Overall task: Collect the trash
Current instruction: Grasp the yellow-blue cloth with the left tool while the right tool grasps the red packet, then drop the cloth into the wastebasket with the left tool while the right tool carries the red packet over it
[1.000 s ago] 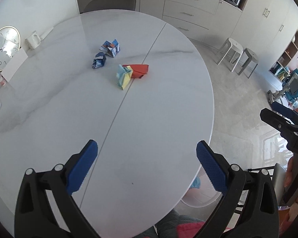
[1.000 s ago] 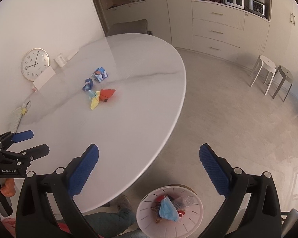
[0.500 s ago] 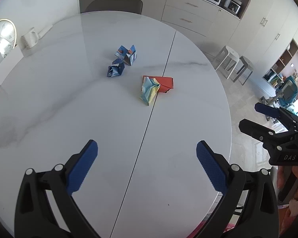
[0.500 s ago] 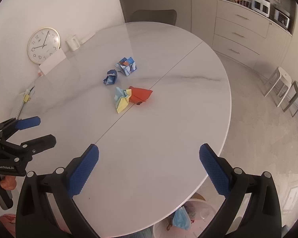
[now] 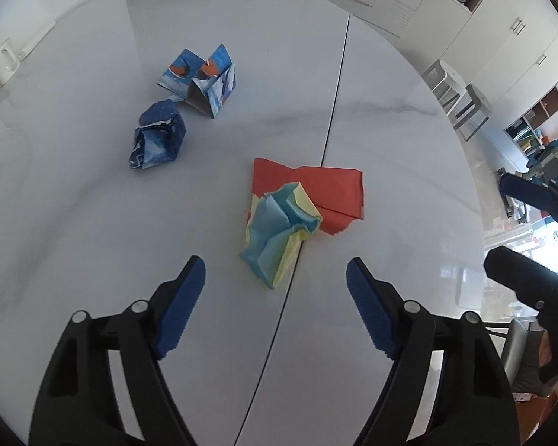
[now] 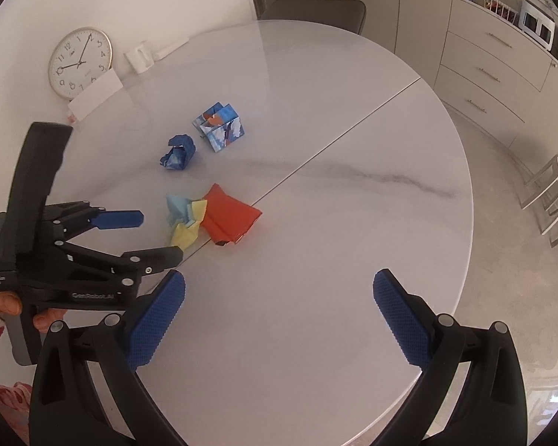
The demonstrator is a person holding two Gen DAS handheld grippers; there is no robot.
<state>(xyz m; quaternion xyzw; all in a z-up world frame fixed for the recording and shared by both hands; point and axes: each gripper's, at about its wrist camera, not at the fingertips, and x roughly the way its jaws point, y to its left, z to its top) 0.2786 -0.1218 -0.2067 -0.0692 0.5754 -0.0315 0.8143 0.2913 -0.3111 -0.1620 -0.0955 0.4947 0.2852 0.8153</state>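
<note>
— Where was the trash?

— On the white table (image 5: 93,223), just ahead of the left claw (image 5: 275,286), lay a crumpled blue-and-yellow paper (image 5: 279,234), touching a folded red paper (image 5: 316,193) behind it. Farther ahead and to the left were a dark blue wad (image 5: 158,141) and a blue printed folded paper (image 5: 204,78).

— And the claws?

— The left claw was closing, nothing between its fingers. The right claw (image 6: 279,308) stood wide and empty, above the table, the papers ahead on its left.

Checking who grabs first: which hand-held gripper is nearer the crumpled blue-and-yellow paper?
Left. The left hand-held gripper sits just short of the paper, jaws closing, nothing between them yet. The right hand-held gripper is farther back over bare table.
</note>
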